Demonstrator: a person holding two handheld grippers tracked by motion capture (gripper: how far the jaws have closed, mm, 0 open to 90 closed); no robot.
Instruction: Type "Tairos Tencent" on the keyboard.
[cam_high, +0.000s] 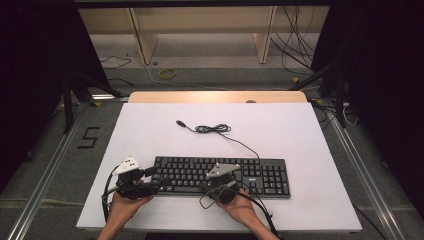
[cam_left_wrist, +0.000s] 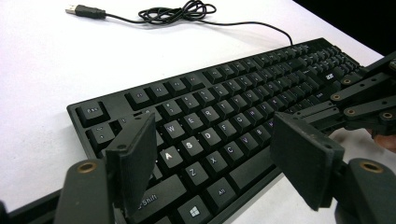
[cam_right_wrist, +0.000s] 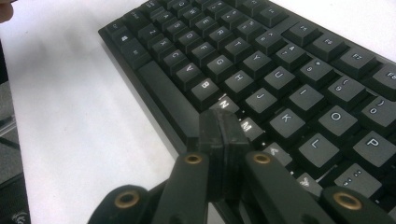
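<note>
1. My right hand-held gripper (cam_right_wrist: 223, 135) has its jaws pressed together, holding nothing, its tip over the N and M keys at the near edge of the flat black plastic keyboard (cam_high: 222, 176).
2. My left hand-held gripper (cam_left_wrist: 219, 158) is spread wide above the keyboard's left end, around A and Z.
3. The keyboard lies flat on the white surface (cam_high: 150, 135); I judge the key-pressing as only just starting.
4. Beyond it, the thin black USB cable (cam_high: 212, 129) lies coiled and unplugged.

White table (cam_high: 150, 130), black keyboard (cam_high: 260, 175) lying flat near its front edge, keyboard cable (cam_high: 212, 129) loosely coiled behind it, USB plug (cam_high: 181, 123) free.
</note>
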